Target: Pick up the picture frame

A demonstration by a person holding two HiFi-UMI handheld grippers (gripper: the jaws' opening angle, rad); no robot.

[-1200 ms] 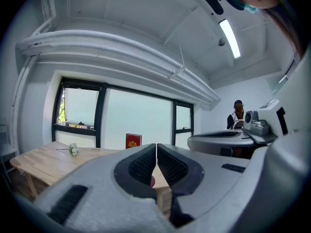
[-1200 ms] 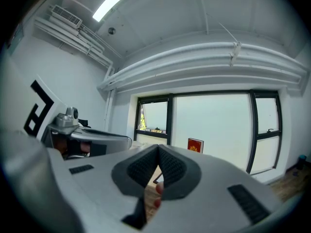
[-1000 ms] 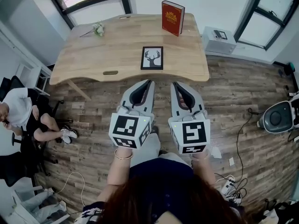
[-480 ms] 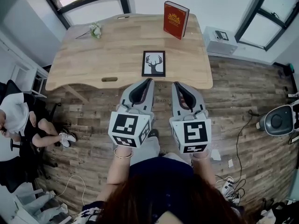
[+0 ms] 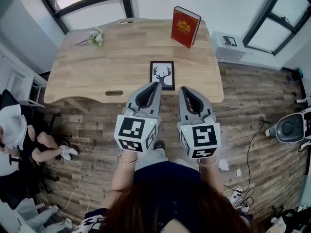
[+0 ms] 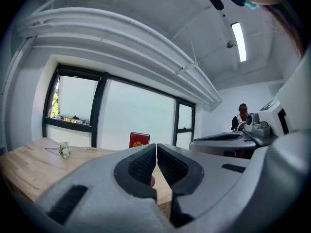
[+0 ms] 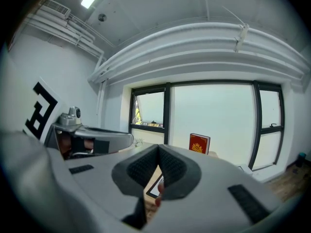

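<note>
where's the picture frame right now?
Head view: the picture frame lies flat near the front edge of the wooden table, right of centre, just ahead of the left gripper and right gripper; a red book stands behind it.

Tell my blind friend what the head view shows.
From above, a person holds the left tool and right tool, both shut, side by side over a wooden table edge. A picture frame lies flat just ahead; a red book stands behind it.

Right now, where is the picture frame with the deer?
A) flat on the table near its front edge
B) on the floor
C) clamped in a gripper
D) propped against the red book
A: the picture frame lies flat on the wooden table, close to its near edge.
</note>
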